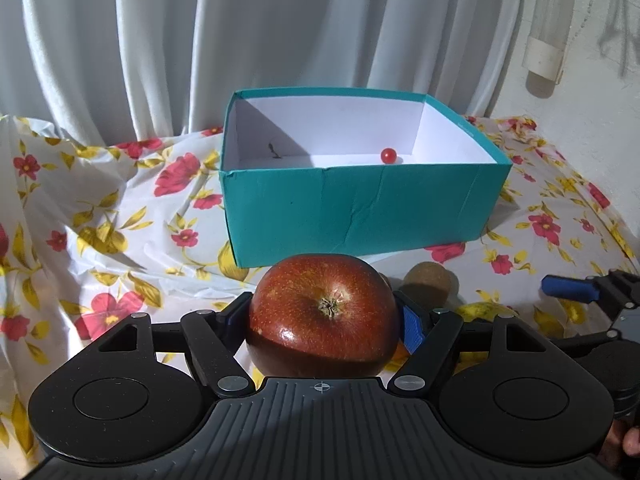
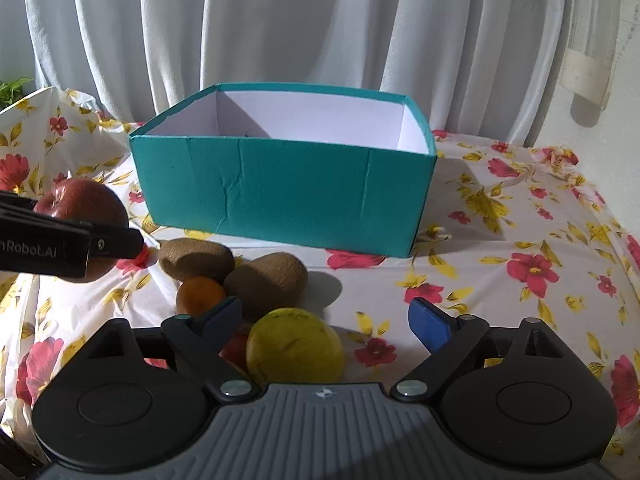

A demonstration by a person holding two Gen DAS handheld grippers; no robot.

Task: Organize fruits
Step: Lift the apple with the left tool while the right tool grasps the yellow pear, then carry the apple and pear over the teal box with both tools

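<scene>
Meanwhile, the left tongs grip a dark red apple from both sides, its stalk end facing the camera, lifted in front of a teal box that stands on the surface under a flowered cloth. Inside the box, near its far wall, lies one small red fruit. The right tongs stand spread apart, their blue pads either side of a yellow fruit and pressing on nothing. Just beyond it lie two brown kiwis and a small orange, bunched together. White curtains hang behind.
</scene>
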